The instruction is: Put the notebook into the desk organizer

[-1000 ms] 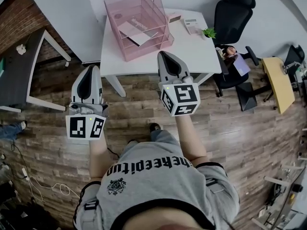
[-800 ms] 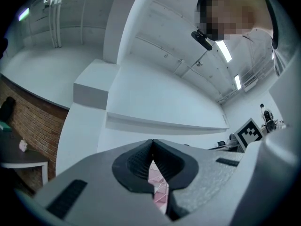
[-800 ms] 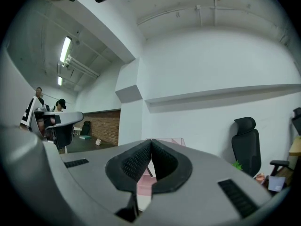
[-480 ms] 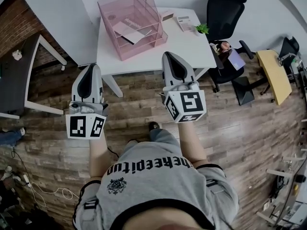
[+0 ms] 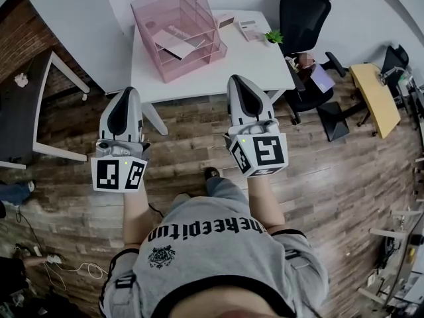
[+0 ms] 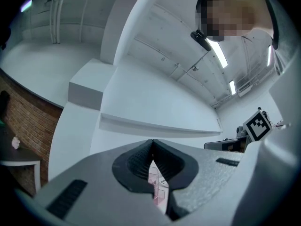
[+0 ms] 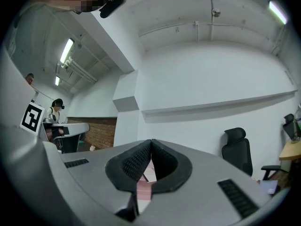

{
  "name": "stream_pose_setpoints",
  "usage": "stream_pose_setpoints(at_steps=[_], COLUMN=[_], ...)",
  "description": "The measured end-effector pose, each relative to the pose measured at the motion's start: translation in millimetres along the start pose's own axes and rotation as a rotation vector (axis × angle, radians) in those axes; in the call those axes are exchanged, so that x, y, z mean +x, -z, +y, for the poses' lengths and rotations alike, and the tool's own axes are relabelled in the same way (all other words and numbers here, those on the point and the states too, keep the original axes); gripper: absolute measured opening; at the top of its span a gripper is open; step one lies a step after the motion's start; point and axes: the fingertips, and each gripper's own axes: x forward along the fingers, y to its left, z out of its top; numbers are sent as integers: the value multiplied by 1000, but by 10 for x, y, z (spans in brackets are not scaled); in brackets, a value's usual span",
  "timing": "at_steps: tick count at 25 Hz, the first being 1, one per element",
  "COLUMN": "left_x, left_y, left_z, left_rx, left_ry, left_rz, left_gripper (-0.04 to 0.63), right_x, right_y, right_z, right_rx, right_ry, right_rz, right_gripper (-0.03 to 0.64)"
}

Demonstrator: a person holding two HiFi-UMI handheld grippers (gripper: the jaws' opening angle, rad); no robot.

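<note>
Wood-plank flooring is filling the head view, with a dark side table [image 5: 26, 111] sitting at the far left under a brick wall [image 5: 13, 25]. Next along, the left gripper [image 5: 126, 93] is hovering over the floor, short of the table edge. Its jaws are pressing together on nothing, and only a sliver of pink is showing through the gap behind their tips.

Beyond it, the pink wire-mesh desk organizer [image 5: 177, 32] is standing on the white rectangular table [image 5: 252, 65]. The pale notebook [image 5: 173, 44] is lying in one of its tiers, with a corner seeming to stick out at the front.

The right gripper [image 5: 236, 79] is hanging just short of the table's near edge, well apart from the organizer, its jaws likewise clenched and empty. Further right, a small green potted plant [image 5: 271, 36] is sitting near the table's far corner, and a black office chair [image 5: 301, 12] is standing beside it.

Judging by this, the placing step is looking finished. What is remaining may only be a nudge: reaching forward with closed jaws and pushing the notebook's protruding corner fully inside without shifting the light organizer.
</note>
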Motion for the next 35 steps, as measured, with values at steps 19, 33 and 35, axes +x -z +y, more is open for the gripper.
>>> stream_pose_setpoints(at_steps=[19,33,35], left_x=[-213,-298,-306], left_y=[-75,-93,-97], left_z=[-19,-60,-61], left_rx=[-6,-12,-11], left_ry=[14,22,24], left_rz=[-2,-2,0], left_gripper=[3,4,3], right_x=[-279,-372,-381], right_y=[-108,-143,-144], right_z=[122,191,202], right_rx=[8,17,20], right_ry=[37,27,27], right_rz=[-44,-54,-53], right_gripper=[2,3,2])
